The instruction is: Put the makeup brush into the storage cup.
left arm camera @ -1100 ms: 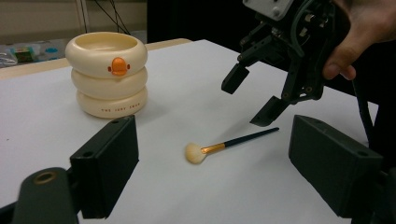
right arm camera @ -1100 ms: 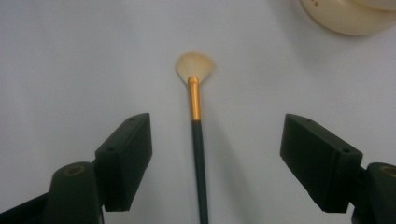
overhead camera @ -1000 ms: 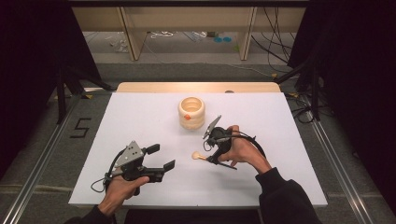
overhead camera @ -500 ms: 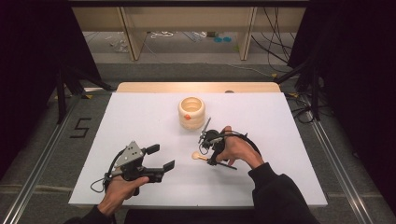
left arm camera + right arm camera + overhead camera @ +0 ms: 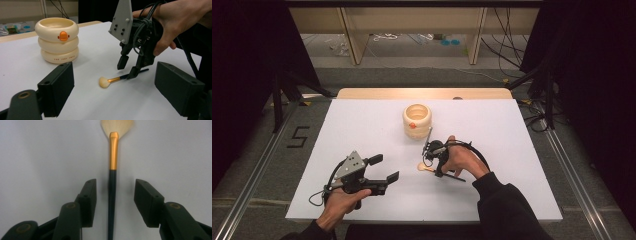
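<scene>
So the right gripper (image 5: 432,159) has dropped lower toward the bench (image 5: 362,120) than it was a second ago, and its jaws have just been closing in. The left gripper (image 5: 382,169) hasn't budged, jaws wide open with nothing in them, parked off to the side.

Right now the makeup brush (image 5: 112,180) lies flat on the bench with its dark handle running straight up the gap between the right jaws. They're about half open and neither pad is touching it yet, so nothing is actually held. The fluffy tip points away, past the jaw ends. The cream stacked-ring pot (image 5: 57,40) sits well beyond the jaws, untouched.

What could go sideways: the handle is thin, round and lying right on the surface, and it sits closer to one pad than the other. If that pad hits first, the brush probably rolls or skids instead of getting pinched. If the jaws come down any lower they could jam into the bench; too high and they shut over the top of the handle. Hard to judge from the left gripper view how much clearance there is, tbh.
</scene>
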A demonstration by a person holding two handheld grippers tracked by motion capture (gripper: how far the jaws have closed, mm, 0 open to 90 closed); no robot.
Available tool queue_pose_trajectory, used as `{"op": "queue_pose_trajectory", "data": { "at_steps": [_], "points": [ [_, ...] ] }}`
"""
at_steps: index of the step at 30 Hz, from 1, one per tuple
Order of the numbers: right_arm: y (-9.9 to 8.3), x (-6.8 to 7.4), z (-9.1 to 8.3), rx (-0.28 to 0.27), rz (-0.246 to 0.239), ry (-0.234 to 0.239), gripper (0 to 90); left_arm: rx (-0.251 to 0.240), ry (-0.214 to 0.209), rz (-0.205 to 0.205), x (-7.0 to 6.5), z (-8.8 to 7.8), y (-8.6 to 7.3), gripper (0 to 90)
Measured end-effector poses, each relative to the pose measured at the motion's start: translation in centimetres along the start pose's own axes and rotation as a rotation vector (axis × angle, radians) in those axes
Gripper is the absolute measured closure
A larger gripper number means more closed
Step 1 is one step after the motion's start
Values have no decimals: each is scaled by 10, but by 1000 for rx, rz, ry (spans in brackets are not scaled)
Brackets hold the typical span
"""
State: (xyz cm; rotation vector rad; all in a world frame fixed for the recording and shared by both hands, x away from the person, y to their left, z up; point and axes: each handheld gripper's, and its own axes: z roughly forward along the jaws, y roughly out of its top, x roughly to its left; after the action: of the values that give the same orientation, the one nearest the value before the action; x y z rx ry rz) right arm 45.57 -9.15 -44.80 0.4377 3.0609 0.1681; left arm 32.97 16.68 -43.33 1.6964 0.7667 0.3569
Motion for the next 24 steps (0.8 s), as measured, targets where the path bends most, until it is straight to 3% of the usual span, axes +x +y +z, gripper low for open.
{"op": "queue_pose_trajectory", "data": {
  "at_steps": [2,5,9,11,24],
  "points": [
    [1,0,1,8,15,19,575,-3,-2,-3,0,0,0,157],
    [2,-1,4,17,-1,11,597,0,1,-14,-1,0,0,157],
    [3,-1,6,31,4,16,623,-1,-1,0,0,0,1,158],
    [4,-1,8,39,10,22,631,0,3,-16,-1,1,0,157],
    [6,-6,8,45,12,26,750,0,-3,-1,-1,0,1,157]
  ]
}}
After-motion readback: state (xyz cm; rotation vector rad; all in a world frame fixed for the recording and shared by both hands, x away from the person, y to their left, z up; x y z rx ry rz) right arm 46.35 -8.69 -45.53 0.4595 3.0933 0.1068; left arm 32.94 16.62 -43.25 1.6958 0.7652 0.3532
